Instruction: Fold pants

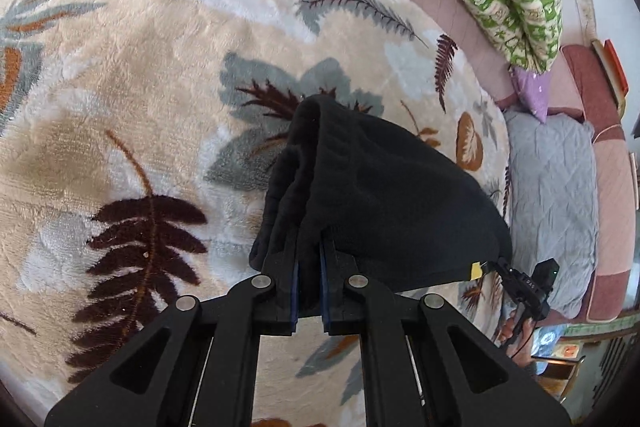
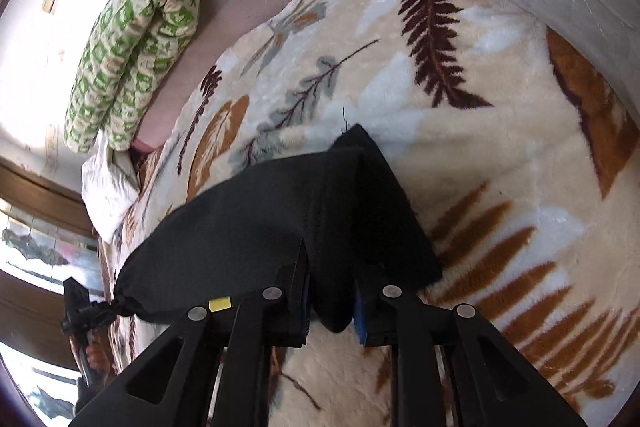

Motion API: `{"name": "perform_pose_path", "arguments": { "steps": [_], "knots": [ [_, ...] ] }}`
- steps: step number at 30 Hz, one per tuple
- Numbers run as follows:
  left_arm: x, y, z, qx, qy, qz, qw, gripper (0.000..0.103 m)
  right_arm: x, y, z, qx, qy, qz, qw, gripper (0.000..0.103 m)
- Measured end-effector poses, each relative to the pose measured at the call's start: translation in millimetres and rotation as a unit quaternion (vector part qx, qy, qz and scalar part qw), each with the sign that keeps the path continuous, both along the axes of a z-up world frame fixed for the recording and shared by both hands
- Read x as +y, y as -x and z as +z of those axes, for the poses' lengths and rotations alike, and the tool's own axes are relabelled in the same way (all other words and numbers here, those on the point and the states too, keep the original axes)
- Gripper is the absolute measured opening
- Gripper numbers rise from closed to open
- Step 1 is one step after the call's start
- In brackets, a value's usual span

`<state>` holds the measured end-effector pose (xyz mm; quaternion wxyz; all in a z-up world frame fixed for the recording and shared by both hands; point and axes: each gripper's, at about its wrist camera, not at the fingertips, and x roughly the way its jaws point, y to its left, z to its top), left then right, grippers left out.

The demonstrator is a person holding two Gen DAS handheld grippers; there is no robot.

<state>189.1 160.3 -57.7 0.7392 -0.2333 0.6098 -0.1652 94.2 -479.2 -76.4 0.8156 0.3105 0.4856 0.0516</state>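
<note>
- Black pants (image 1: 360,187) are held off the leaf-print blanket (image 1: 140,87) by 2 grippers, stretched between them, with the cloth bunched in several layers.
- Left gripper (image 1: 308,267) is clamped on a thick bundle of pants fabric; the cloth rises straight ahead of its fingers and drapes away to its right.
- Right gripper (image 2: 330,291) is clamped on the other end; the pants fan out ahead and to its left, a tail hanging down between the fingers.
- Risk, judged: the thick bundle could slip from the pads if the ends are pulled apart hard.
- Risk, judged: layers could land uneven on the soft blanket, since the edges look misaligned and the fold would then be skewed.
- Green patterned quilt (image 2: 132,39) lies well apart, no obstruction expected.
</note>
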Motion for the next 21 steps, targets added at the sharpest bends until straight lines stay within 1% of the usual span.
{"name": "perform_pose_path", "arguments": {
  "steps": [2,4,5,6,7,8,9,11,13,14,15,16,17,19,20,21],
  "knots": [
    [-1,1,-1,-0.001,-0.005,-0.004,1.0,0.006,-1,8,-1,0.013,-0.001,0.011,1.0,0.018],
    [-3,0,-1,0.0,-0.007,-0.005,1.0,0.006,-2,13,5,0.014,0.013,0.018,1.0,0.019],
    [-4,-1,-1,0.001,-0.008,-0.005,1.0,0.006,-6,15,8,0.014,0.014,0.014,1.0,0.022],
    [-4,-1,-1,0.002,-0.008,-0.004,1.0,0.006,-10,17,10,0.011,0.005,0.006,1.0,0.026],
    [-5,-2,-1,0.004,-0.007,-0.004,1.0,0.006,-17,18,11,0.005,-0.015,-0.01,1.0,0.028],
    [-5,-2,-1,0.006,-0.005,-0.002,1.0,0.006,-19,17,11,0.003,-0.024,-0.019,1.0,0.031],
    [-5,-2,-1,0.009,-0.002,0.0,1.0,0.006,-21,15,10,0.003,-0.03,-0.026,0.999,0.033],
    [-4,-2,-1,0.014,0.003,0.002,0.9999,0.006,-22,8,8,0.003,-0.038,-0.04,0.998,0.033],
    [-4,-2,-1,0.015,0.003,0.002,0.9999,0.006,-21,2,5,0.002,-0.063,-0.051,0.997,0.033],
    [-3,-2,-1,0.016,0.005,0.004,0.9999,0.006,-20,0,3,0.003,-0.074,-0.054,0.996,0.032],
    [-2,-2,-1,0.018,0.008,0.006,0.9998,0.006,-17,-2,4,0.005,-0.064,-0.054,0.997,0.02],
    [-1,-2,-1,0.018,0.01,0.007,0.9998,0.006,-14,-1,8,0.004,-0.042,-0.047,0.998,0.013],
    [0,-2,-2,0.02,0.015,0.009,0.9996,0.006,-14,2,12,-0.004,-0.043,-0.041,0.998,0.009],
    [2,-3,-4,0.024,0.02,0.012,0.9994,0.006,-22,10,20,-0.026,-0.059,-0.049,0.997,0.009],
    [2,-3,-5,0.027,0.022,0.011,0.9993,0.006,-26,12,21,-0.03,-0.068,-0.048,0.996,0.009],
    [3,-2,-7,0.028,0.022,0.01,0.9993,0.006,-30,13,21,-0.029,-0.065,-0.048,0.996,0.009]
  ]
}}
